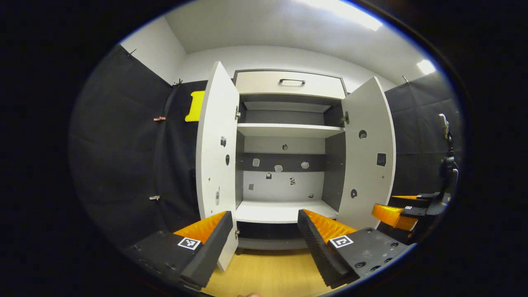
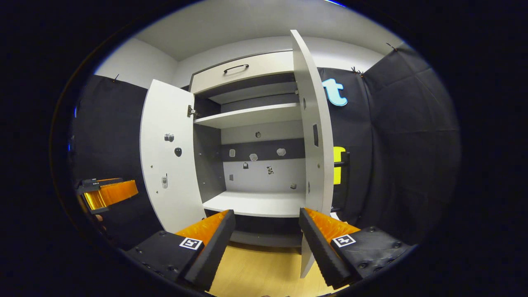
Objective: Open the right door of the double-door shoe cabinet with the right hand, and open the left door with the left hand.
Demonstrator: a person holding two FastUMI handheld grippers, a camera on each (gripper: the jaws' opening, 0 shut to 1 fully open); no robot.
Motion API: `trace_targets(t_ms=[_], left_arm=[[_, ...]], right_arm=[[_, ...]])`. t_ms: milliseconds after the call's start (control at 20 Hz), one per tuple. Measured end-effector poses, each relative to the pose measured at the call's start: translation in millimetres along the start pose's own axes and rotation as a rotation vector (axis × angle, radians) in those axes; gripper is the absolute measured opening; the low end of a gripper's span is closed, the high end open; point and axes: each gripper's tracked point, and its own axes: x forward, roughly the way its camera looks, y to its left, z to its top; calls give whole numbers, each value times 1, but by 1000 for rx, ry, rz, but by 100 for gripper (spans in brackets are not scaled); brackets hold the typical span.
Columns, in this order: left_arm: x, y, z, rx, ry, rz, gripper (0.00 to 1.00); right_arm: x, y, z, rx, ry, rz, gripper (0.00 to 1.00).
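The shoe cabinet (image 1: 284, 165) stood with its left door (image 1: 216, 156) and right door (image 1: 369, 152) swung wide (shelves bare). In front of it, the left gripper (image 1: 264, 243) and right gripper (image 2: 266, 243) had jaws apart, holding nothing.

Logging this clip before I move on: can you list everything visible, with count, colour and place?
shoe cabinet: one, white with grey interior, centre, against the back wall
left door: one, white, swung open
right door: one, white, swung open
shelves: two white ones seen, bare
drawer: one, white with dark handle, top of cabinet, closed
floor: light wood, below cabinet
left gripper: one, open, in front of cabinet
right gripper: one, open, near right door's edge
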Motion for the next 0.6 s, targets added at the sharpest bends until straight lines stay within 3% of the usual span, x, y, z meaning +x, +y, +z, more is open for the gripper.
trace_targets(t_ms=[600], left_arm=[[-14,38,-13,16,37,10,96]], right_arm=[[-21,13,-18,18,26,-70,98]])
